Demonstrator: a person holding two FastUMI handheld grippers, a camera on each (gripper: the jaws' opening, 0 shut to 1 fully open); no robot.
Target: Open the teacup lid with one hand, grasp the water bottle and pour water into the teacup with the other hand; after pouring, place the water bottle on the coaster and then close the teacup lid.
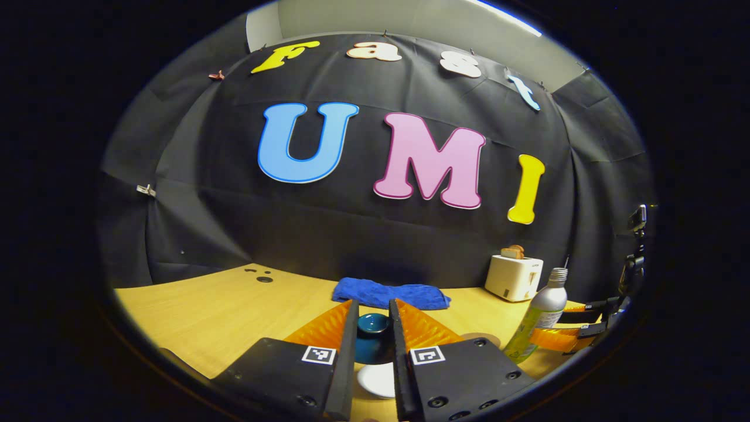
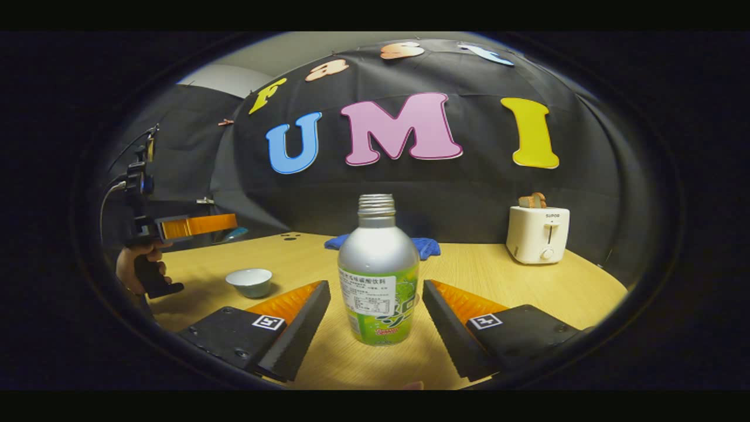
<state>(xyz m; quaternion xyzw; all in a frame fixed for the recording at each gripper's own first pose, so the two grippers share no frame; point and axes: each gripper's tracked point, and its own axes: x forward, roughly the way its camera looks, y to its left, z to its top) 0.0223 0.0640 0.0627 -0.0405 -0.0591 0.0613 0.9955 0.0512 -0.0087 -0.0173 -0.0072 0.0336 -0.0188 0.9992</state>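
With the lid (image 1: 373, 323) clamped in the left gripper (image 1: 373, 319) at lower centre, the spread right gripper (image 2: 375, 305) brackets the ungrasped water bottle (image 2: 378, 275); pouring remains.

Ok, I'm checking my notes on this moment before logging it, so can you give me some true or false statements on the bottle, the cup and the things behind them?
1. The silver bottle with a green label stands upright on the wooden table. True.
2. The right gripper is clamped on that bottle. False: it is open, with a gap on each side of the bottle.
3. The pale teacup is covered. False: it is open, and the left gripper holds the dark teal lid.
4. The white toaster has toast in its slot. True.
5. The blue cloth lies under the bottle. False: it lies farther back, by the wall.
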